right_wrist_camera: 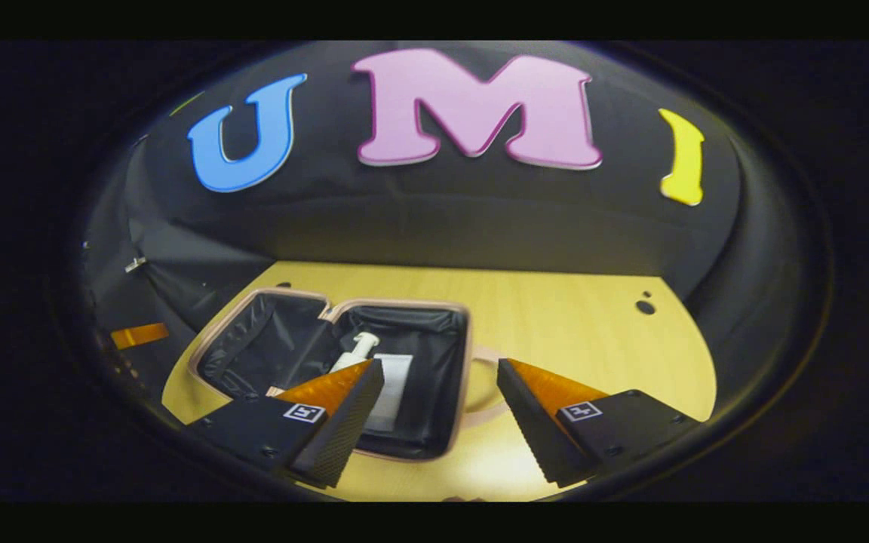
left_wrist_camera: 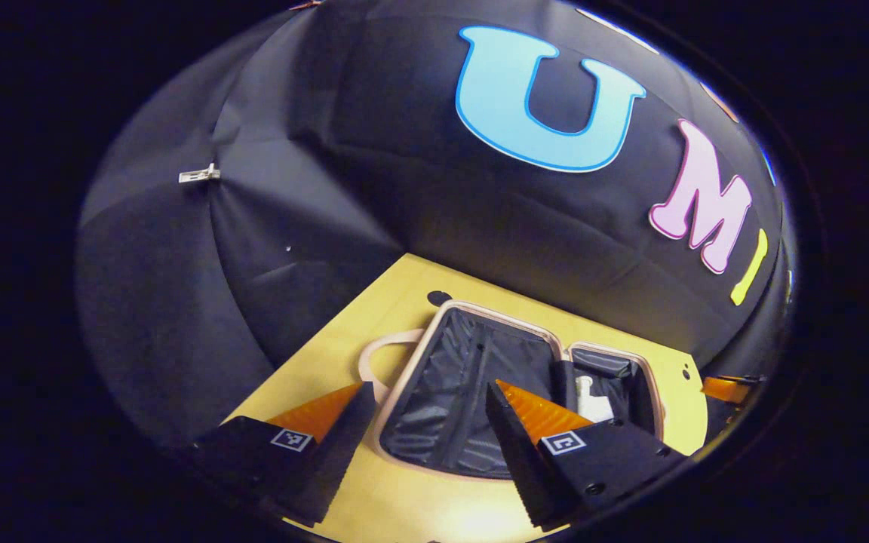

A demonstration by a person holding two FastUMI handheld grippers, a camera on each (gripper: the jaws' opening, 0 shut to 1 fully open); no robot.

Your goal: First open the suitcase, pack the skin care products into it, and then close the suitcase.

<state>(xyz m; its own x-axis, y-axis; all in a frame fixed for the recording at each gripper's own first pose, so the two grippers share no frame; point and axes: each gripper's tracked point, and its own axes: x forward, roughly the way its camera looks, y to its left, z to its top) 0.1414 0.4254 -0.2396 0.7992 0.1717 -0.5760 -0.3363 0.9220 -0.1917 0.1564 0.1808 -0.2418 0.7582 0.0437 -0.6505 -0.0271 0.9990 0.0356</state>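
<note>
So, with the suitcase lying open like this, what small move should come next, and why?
Probably bring one gripper to the rim of the suitcase to begin folding it shut. It lies open flat on the yellow table, a white skin care product already rests in one half, and I see no other product on the table. The left gripper and right gripper are both open, holding nothing.

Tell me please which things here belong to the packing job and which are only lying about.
For the job:
- suitcase, lying open on the table
- white skin care bottle, already inside it
- left gripper and right gripper, jaws apart, holding nothing

Only there:
- yellow table
- white clip on the cloth wall
- round hole in the table top
</note>
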